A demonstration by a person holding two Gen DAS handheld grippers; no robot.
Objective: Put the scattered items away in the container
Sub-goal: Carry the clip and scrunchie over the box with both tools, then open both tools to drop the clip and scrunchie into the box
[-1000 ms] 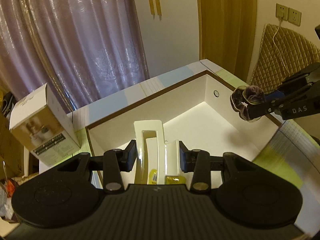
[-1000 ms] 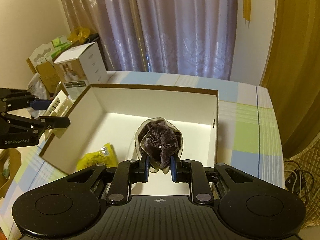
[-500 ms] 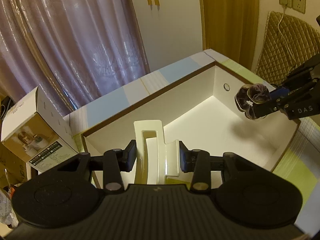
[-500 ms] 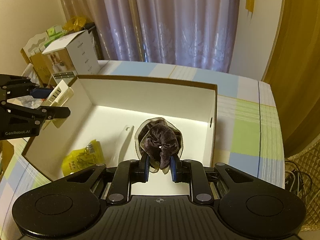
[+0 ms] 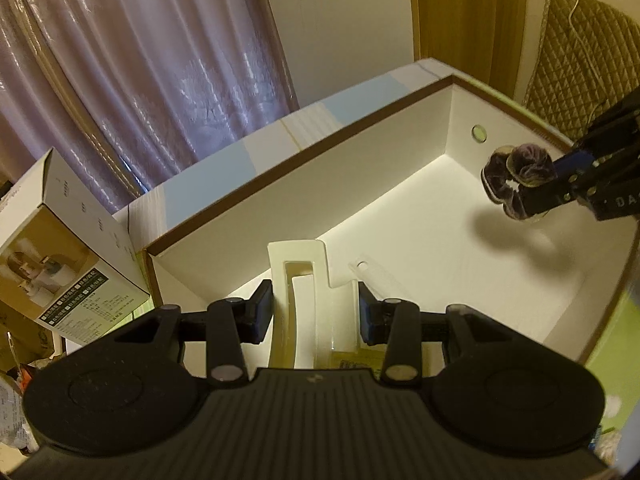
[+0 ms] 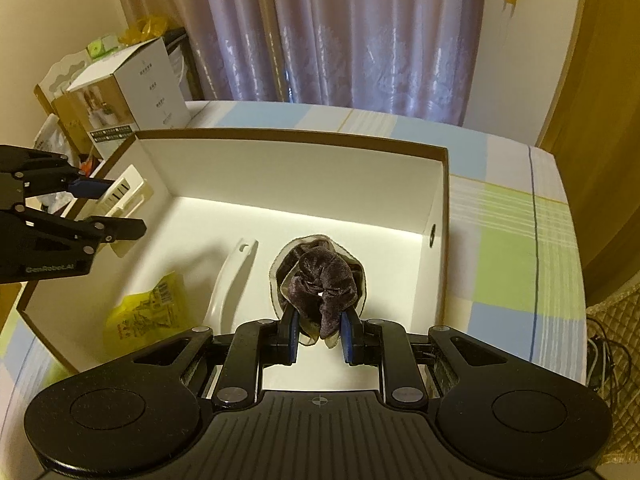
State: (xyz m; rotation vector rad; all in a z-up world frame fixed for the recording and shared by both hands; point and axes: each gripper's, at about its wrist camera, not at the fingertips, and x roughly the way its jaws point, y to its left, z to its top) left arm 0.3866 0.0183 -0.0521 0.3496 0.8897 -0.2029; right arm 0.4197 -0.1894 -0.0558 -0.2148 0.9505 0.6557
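A white cardboard box [image 6: 288,138] with a brown rim lies open on the checked tablecloth. My left gripper [image 5: 315,312] is shut on a cream hair claw clip [image 5: 298,276] held over the box's left end; the same clip [image 6: 122,194] shows in the right wrist view. My right gripper [image 6: 319,338] is shut on a dark velvet scrunchie [image 6: 322,284] and hangs above the box floor near its right wall; the scrunchie [image 5: 518,170] also shows in the left wrist view. A yellow packet [image 6: 148,312] and a white shoehorn [image 6: 232,280] lie inside the box.
A tall product carton [image 5: 52,256] stands just outside the box's left end, seen again as the carton [image 6: 132,92] by the curtain. Purple curtains hang behind the table. A quilted cushion [image 5: 576,56] and a cable sit to the right.
Both grippers have moved further in over the box and lower, each keeping its item. The shoehorn on the box floor has come into view.
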